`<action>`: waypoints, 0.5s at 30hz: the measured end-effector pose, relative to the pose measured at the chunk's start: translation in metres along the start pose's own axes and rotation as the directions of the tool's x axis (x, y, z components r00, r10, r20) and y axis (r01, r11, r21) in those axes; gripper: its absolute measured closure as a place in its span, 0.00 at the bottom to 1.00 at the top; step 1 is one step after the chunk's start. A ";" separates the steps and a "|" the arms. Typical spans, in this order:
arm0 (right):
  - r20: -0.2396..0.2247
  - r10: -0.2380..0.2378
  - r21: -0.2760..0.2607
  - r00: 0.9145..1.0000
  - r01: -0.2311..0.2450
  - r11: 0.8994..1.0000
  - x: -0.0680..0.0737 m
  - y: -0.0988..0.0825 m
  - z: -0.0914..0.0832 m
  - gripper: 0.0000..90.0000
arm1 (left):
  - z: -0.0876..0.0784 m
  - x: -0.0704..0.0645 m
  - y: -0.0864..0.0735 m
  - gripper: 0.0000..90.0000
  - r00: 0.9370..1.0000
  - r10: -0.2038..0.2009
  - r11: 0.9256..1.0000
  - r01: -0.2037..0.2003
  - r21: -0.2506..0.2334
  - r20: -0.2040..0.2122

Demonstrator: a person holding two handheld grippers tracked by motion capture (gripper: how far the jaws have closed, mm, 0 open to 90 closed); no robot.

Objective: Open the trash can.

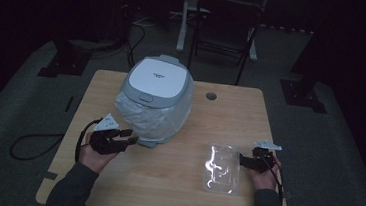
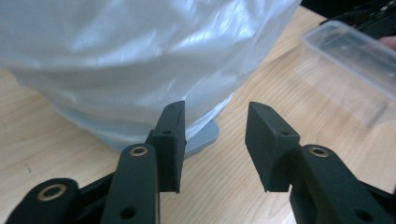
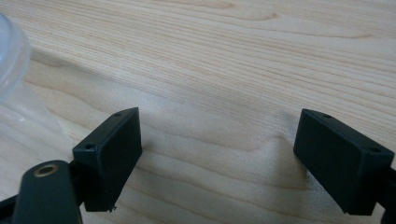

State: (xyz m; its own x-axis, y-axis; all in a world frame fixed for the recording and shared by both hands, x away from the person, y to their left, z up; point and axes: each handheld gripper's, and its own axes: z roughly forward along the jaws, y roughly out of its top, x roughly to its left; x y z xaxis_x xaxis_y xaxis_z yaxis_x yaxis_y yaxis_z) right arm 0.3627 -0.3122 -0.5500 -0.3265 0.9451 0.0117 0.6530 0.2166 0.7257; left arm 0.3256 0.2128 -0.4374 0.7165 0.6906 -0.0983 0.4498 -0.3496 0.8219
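1. Pale wood is spreading under everything: the light wooden table [image 1: 174, 177] is carrying a white and grey rice cooker [image 1: 159, 81] with its rounded lid closed.
2. Crinkled clear plastic wrap [image 1: 152, 118] is covering the cooker's body below the lid, catching the light in folds.
3. I am holding my left gripper [image 1: 130, 139] low beside the cooker's base, jaws parted with a gap between them and pinching nothing; in the left gripper view the wrap [image 2: 140, 56] is bulging just beyond them.
4. A clear, shallow, rectangular plastic container [image 1: 222, 167] is lying flat on the table, well apart from the cooker, at my right.
5. I am resting my right gripper [image 1: 242, 160] just beside that container's edge, jaws spread wide over bare wood.
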 end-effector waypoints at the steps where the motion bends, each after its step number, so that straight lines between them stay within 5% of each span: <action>1: 0.000 0.000 0.000 1.000 0.000 1.000 0.000 0.000 0.000 0.16 | -0.001 -0.001 0.002 0.68 1.000 0.003 1.000 -0.003 -0.003 0.001; 15: 0.000 -0.001 0.000 1.000 0.001 1.000 0.000 0.000 0.000 0.16 | -0.010 -0.007 0.028 0.85 0.998 0.056 0.998 -0.055 -0.026 0.014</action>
State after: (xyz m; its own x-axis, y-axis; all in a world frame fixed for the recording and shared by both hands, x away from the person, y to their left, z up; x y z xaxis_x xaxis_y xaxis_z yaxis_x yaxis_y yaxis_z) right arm 0.3627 -0.3122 -0.5501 -0.3269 0.9450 0.0112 0.6525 0.2171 0.7260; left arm 0.3278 0.2049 -0.4079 0.7479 0.6611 -0.0602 0.3955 -0.3709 0.8403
